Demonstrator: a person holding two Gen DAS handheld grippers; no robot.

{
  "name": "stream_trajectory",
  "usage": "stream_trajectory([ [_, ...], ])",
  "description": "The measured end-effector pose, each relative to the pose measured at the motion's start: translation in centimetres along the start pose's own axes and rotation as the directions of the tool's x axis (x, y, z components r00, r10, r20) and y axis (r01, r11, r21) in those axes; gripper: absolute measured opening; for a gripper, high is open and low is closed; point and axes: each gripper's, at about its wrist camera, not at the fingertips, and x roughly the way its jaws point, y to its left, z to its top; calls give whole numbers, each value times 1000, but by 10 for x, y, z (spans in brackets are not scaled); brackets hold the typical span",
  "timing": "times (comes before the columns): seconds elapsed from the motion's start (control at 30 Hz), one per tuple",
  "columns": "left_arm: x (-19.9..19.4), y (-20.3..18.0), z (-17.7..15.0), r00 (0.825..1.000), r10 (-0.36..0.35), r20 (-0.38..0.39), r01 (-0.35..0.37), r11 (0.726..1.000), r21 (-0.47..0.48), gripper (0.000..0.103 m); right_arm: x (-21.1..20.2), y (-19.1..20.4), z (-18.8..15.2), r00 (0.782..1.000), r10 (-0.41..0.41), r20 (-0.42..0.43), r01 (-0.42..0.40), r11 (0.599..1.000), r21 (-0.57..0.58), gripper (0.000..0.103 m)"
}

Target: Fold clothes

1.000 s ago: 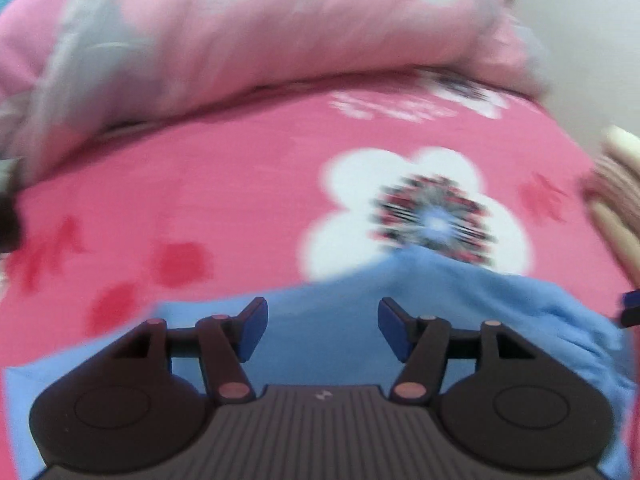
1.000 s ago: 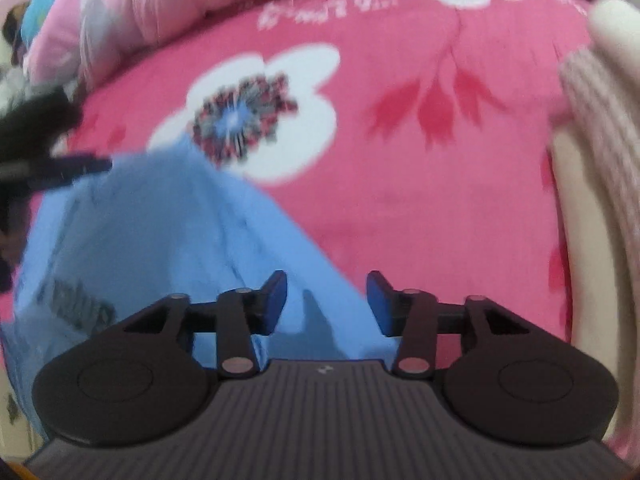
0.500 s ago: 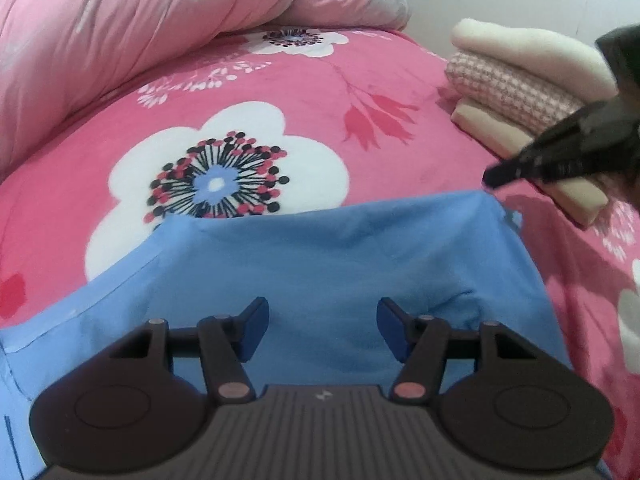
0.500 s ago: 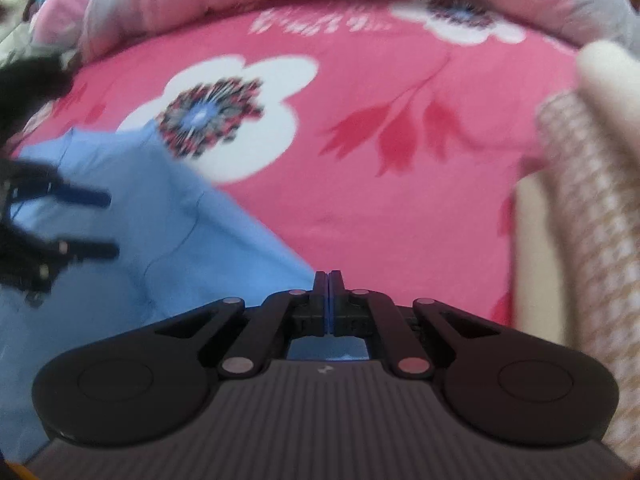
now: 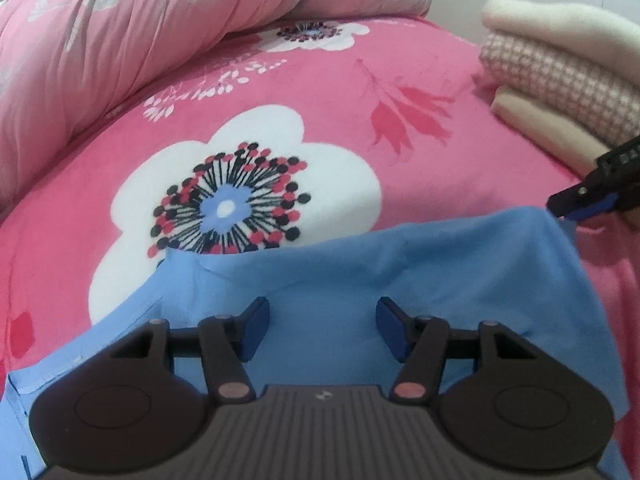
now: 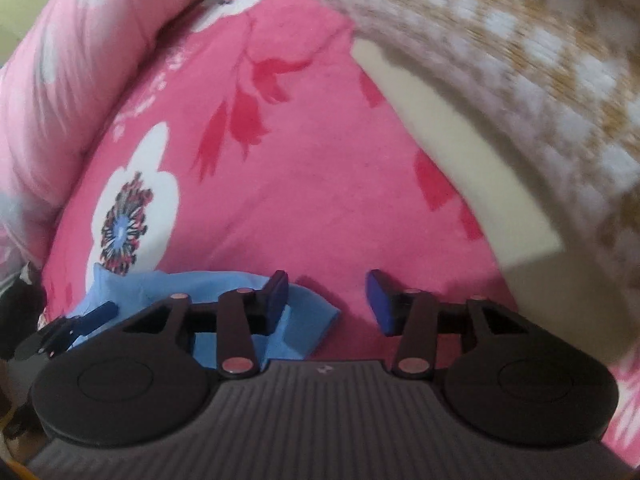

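Both claws released, right claw just opening; blue garment partly hidden beneath left claw.

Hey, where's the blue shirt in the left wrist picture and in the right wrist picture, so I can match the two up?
Left wrist view: the blue shirt spreads across the lower half, under and beyond the open left gripper.
Right wrist view: only its corner shows, lower left, by the left finger of the open right gripper, whose jaws have just been opening.
Shared landmark: the white flower on the pink bedspread, just beyond the shirt.
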Motion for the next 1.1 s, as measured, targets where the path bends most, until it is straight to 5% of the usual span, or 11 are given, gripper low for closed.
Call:
stream_trajectory([
  [0.03, 1, 0, 0, 1000, 2, 2, -2, 1000, 1, 60, 1, 3, -1, 1000, 0, -17, -1, 999, -33, 9],
  [0.13, 2, -1, -1, 1000, 7, 7, -7, 1000, 0, 60, 3, 11, -2, 999, -8, -46, 3, 993, -119, 2],
  [0.3, 3, 0, -3, 1000, 9, 16, -9, 1000, 2, 61, -25, 23, 17, 998, 40, 56, -30, 984, -175, 0],
  [0.4, 4, 3, -2, 1000, 1, 19, -1, 1000, -23, 61, -50, 28, 31, 985, 154, 73, -145, 984, -107, 0],
  [0.7, -25, 54, -7, 998, -41, 37, 49, 965, -258, 62, -67, 95, 21, 877, 479, -38, -479, 878, -5, 0],
  [0.9, -60, 118, -39, 998, -64, 22, 66, 881, -469, 62, -41, 156, -18, 804, 576, -144, -578, 815, 34, 0],
  [0.97, -68, 140, -54, 997, -81, 12, 74, 825, -561, 63, -27, 178, -37, 804, 566, -181, -575, 818, 8, 0],
  [1.1, -75, 171, -82, 993, -114, -3, 80, 716, -694, 65, 12, 230, -93, 913, 344, -220, -397, 872, -285, 5],
])
